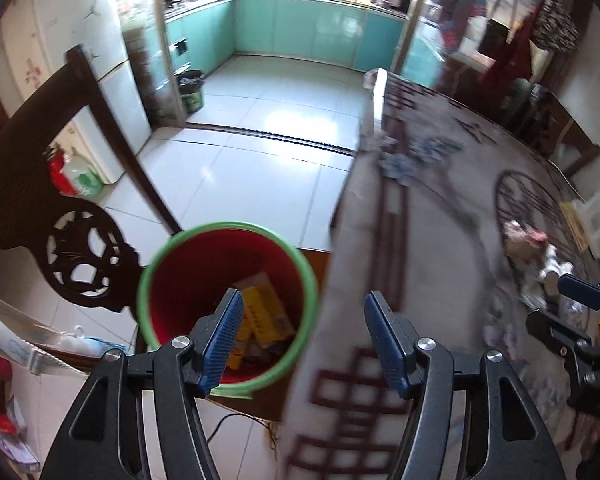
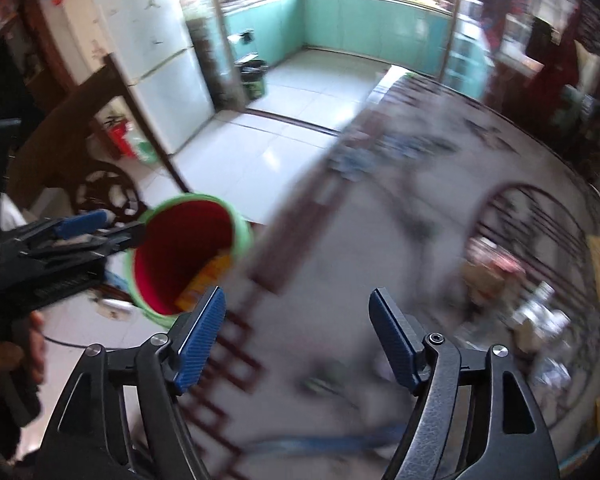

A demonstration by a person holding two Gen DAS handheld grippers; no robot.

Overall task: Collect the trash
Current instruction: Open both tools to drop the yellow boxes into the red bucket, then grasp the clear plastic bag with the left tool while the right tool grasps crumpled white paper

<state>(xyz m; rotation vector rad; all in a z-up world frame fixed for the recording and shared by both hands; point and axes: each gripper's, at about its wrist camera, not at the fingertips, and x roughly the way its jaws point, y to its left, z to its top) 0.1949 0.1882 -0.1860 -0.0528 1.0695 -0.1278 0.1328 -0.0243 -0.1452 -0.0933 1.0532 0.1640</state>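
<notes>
Left and right wrist views, both blurred by motion. My left gripper (image 1: 300,336) is spread wide with nothing between its blue pads (image 1: 224,340); it hangs over the table's left edge, one finger above the bin (image 1: 152,280) and the other above the table (image 1: 440,216). The bin, red inside with a green rim, stands on the floor just beside that edge, and yellow boxes (image 1: 266,312) lie at its bottom. My right gripper (image 2: 298,336) is likewise spread and empty, held above the patterned tabletop; in the left view it shows at the far right (image 1: 572,304), well apart from the left one. From the right view the left gripper (image 2: 72,236) sits level with the bin's rim (image 2: 240,232), its tips close to it. Remaining trash (image 2: 496,276), what looks like a small box and crumpled wrappers, though the blur leaves this uncertain, lies on the table's right part, inside a dark ring printed on the cloth. A carved chair (image 1: 80,256) stands close to the bin's left, leaving only a narrow gap there. Beyond the bin the tiled floor (image 1: 260,168) lies open toward the teal kitchen cabinets (image 1: 300,28), with a dark door track crossing it.
</notes>
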